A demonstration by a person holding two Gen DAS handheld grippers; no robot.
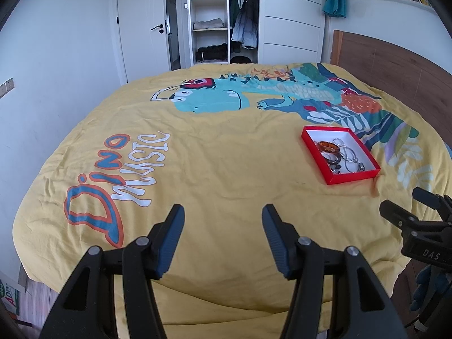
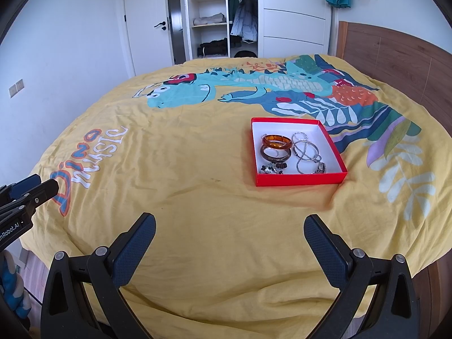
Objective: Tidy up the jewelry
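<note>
Red jewelry box (image 2: 299, 179) on yellow duvet (image 2: 197, 197), ahead, slightly right | your right gripper (image 2: 230, 233) nearer (left gripper (image 1: 223, 223) farther) | both wide open, empty.

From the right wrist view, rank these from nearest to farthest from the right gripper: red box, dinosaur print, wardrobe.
From the right gripper:
1. Red box, ahead, slightly right on the bedspread.
2. Dinosaur print, mid-bed beyond the box.
3. Wardrobe, against the far wall.
</note>
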